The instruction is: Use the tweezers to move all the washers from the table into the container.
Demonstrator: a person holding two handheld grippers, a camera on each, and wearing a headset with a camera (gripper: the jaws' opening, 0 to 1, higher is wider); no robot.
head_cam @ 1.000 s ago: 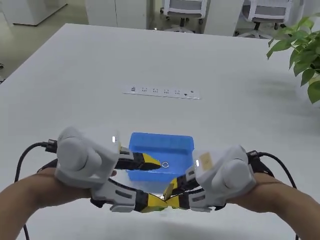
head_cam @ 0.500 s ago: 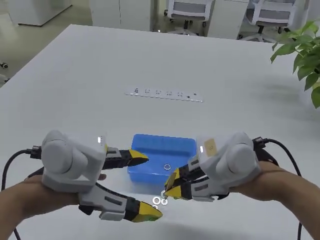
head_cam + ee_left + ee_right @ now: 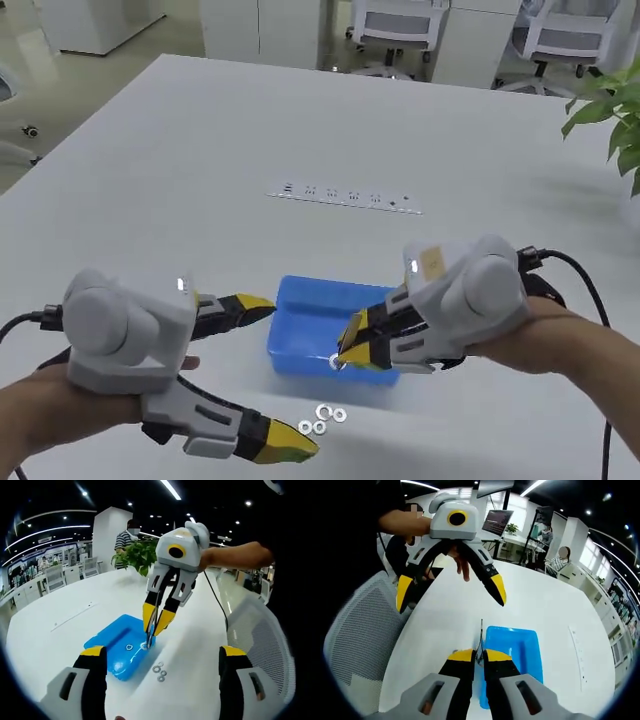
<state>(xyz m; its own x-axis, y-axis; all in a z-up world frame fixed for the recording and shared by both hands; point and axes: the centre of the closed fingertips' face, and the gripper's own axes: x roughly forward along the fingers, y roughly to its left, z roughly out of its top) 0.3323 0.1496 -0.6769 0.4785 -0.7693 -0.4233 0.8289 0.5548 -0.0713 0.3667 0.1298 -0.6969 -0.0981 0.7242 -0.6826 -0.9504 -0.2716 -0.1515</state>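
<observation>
Head view: the right gripper [image 3: 350,352] covers the near right corner of the blue container [image 3: 310,300]. The tweezers [image 3: 481,640] are mostly hidden between its closed jaws, tip too small to tell if loaded. Loose washers [image 3: 322,419] near the container: count uncertain. The plant [image 3: 612,105] is cut by the right edge.

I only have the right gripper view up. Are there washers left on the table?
Observer: Yes, a small cluster of loose washers lies on the table just outside the container, on the person's side.
Operator: Anything inside the container?
Observer: A single washer lies flat on its floor.
Operator: Where are the tweezers' tips?
Observer: At the container's near edge. The tweezers, clamped in the right gripper, seem to carry another washer at the tips.
</observation>
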